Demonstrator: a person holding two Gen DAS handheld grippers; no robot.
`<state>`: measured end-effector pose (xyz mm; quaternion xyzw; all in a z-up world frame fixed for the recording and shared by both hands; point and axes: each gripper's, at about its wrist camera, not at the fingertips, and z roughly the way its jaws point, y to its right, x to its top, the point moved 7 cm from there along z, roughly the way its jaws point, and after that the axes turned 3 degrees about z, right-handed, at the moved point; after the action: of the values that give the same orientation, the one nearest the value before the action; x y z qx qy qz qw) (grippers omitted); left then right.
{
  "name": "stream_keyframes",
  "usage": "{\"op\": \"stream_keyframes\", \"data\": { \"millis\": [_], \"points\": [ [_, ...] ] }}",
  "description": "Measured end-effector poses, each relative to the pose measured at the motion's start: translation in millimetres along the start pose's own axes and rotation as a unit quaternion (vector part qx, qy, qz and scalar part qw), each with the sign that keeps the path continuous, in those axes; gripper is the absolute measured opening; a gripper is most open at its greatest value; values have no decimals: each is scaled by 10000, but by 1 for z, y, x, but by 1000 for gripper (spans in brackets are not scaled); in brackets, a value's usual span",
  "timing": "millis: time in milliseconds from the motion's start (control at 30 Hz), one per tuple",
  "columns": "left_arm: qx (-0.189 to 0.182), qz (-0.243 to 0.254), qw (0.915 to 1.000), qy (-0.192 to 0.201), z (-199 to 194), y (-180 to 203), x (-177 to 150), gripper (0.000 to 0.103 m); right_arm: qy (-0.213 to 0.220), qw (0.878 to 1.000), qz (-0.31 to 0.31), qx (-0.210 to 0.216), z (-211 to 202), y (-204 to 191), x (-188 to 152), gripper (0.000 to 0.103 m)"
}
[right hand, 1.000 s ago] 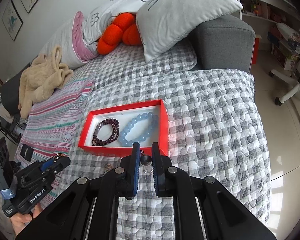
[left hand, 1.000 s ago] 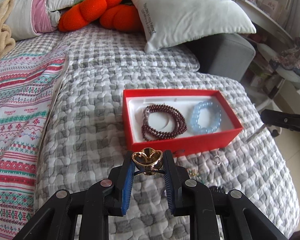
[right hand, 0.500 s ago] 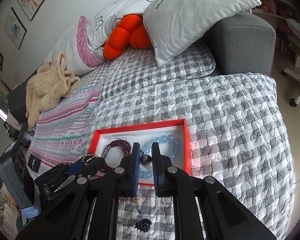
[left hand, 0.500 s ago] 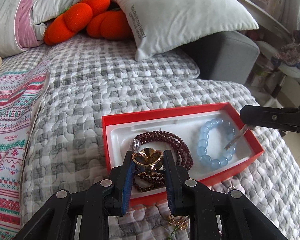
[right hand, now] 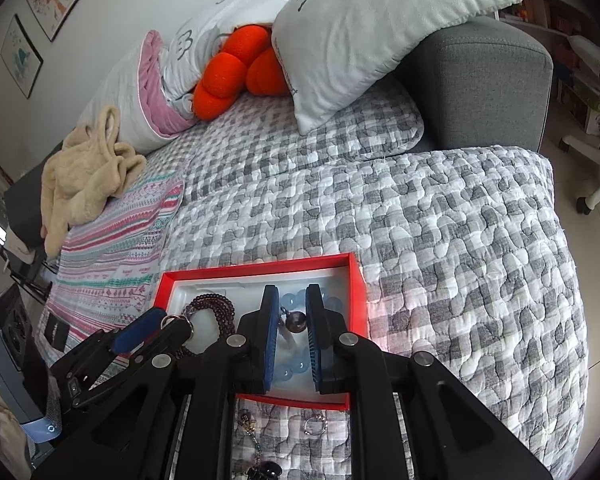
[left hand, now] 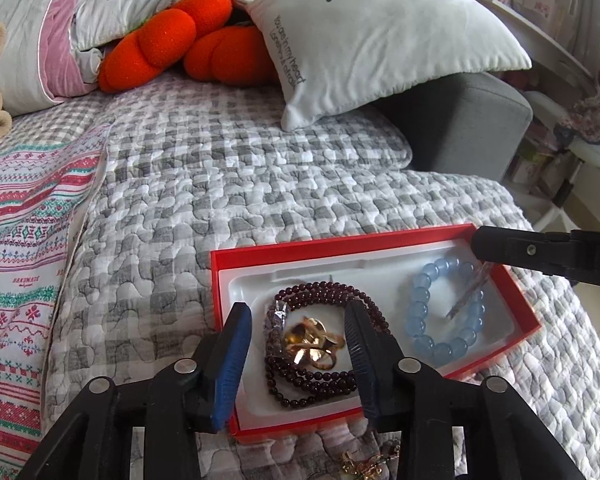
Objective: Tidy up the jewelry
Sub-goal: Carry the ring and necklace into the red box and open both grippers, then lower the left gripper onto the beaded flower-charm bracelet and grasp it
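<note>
Soft daylight from the right brightens the quilted bed (left hand: 300,184); shadows stay faint, fisheye edges bend, and the gold ornament (left hand: 312,342) blurs.

box (left hand: 412,240): red, white inside
beaded bracelet (left hand: 440,312): pale blue
bead strand (left hand: 324,380): dark garnet red
brooch (left hand: 312,344): gold
quilt (left hand: 300,184): grey-white check
cushion (left hand: 168,44): orange

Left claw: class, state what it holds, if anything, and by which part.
Nothing is held. The left claw is opening; the gold ornament lies clear of both pads, on the dark red bead bracelet in the red box.
</note>
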<state>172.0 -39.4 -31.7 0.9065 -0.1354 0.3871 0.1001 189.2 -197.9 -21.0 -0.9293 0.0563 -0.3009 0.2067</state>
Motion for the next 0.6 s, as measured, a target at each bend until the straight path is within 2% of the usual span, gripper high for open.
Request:
{"op": "stream_keyframes", "data": {
  "millis": [100, 267, 333, 433, 600],
  "points": [
    [67, 11, 10000, 23, -11, -2, 0, 48, -44, 10000, -44, -17, 2, -1, 0, 31],
    [231, -48, 9997, -54, -31, -9, -8, 59, -55, 9996, -270, -71, -5, -7, -2, 32],
    [431, -69, 9990, -88, -39, -14, -16, 72, -49, 9994, -319, -130, -11, -8, -6, 33],
    [653, -77, 9976, -197, -46, -24, -28, 76, -118, 9984, -488, -273, -17, -10, -16, 48],
    [690, -315, 9958, -504, -51, -38, -52, 85, -205, 9948, -860, -514, -26, -14, -39, 51]
  ]
}}
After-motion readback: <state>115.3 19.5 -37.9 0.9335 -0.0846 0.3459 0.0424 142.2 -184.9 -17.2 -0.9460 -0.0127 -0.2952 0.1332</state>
